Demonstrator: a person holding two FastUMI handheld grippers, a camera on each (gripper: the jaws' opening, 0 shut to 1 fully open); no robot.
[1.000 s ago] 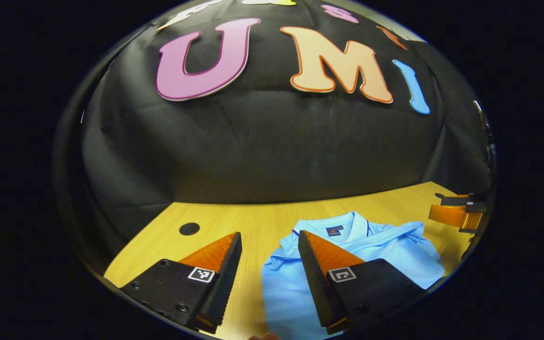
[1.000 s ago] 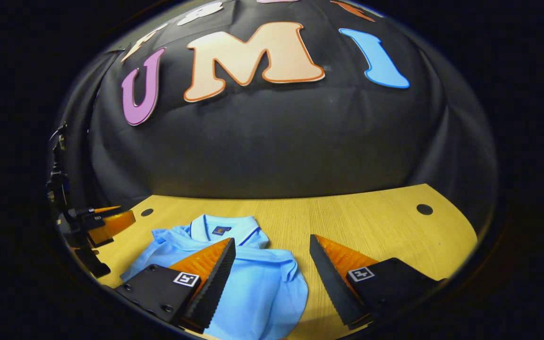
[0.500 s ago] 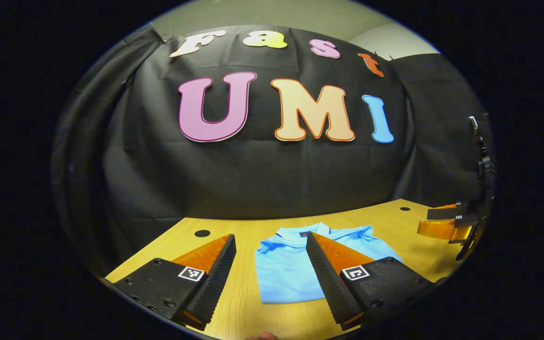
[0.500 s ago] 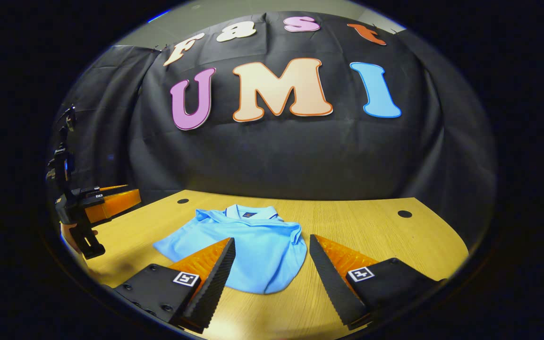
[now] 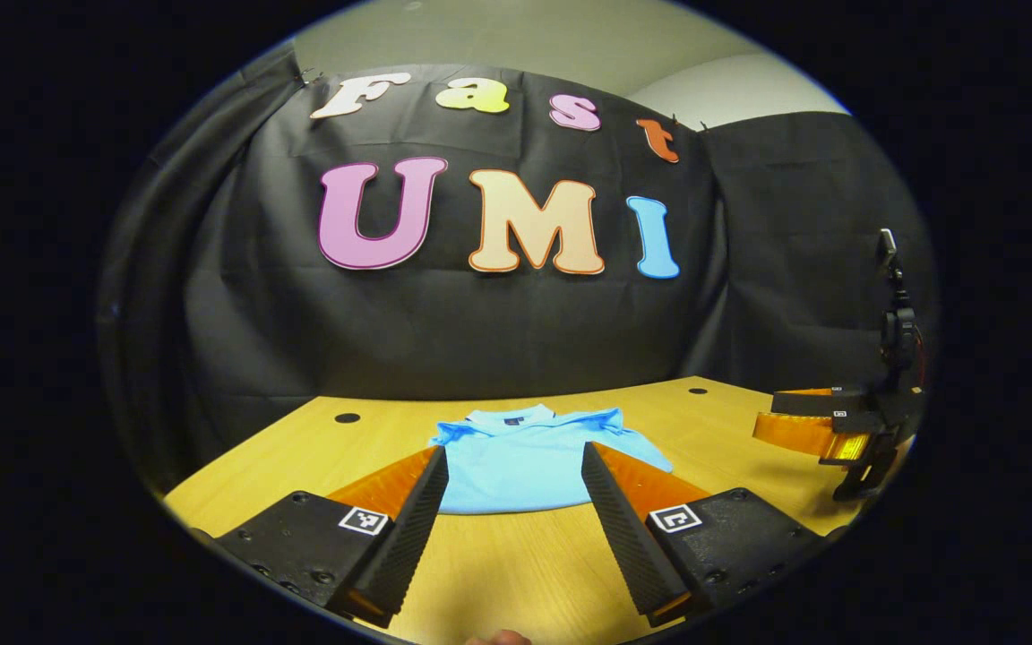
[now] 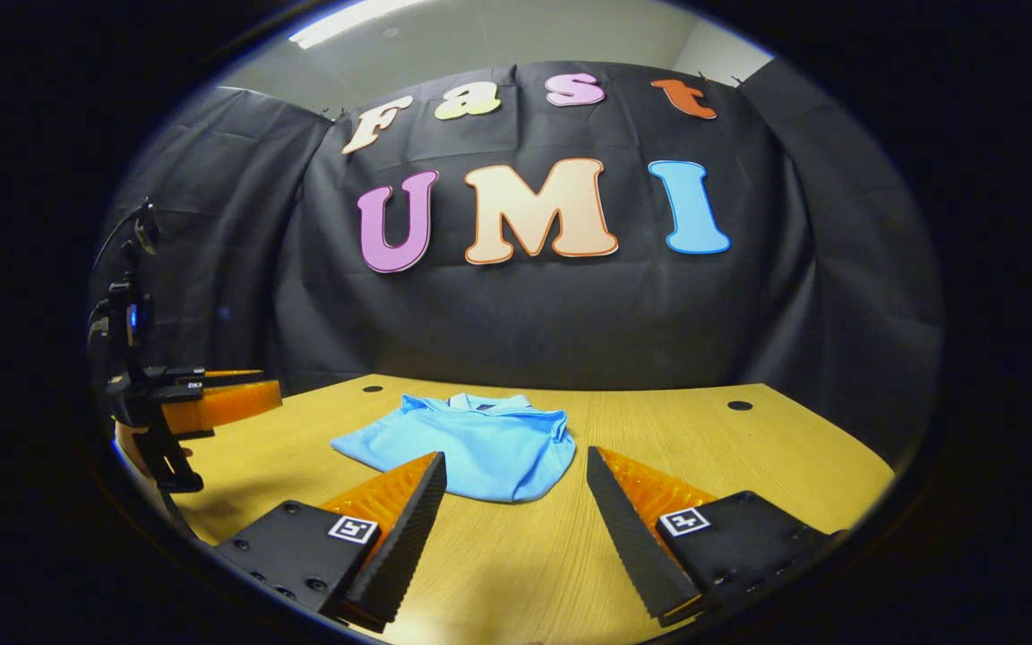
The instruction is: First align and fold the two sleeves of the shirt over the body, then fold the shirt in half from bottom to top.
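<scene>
Now: soft blue shirt [image 5: 525, 461] folded, seemingly halved, on wood-grain table [image 6: 731, 448]; both grippers wide, empty.

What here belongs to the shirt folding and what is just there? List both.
Job:
- light blue polo shirt, lying folded on the table
- left gripper, jaws open, holding nothing
- right gripper, jaws open, holding nothing

Just there:
- light wooden table with dark round holes
</scene>
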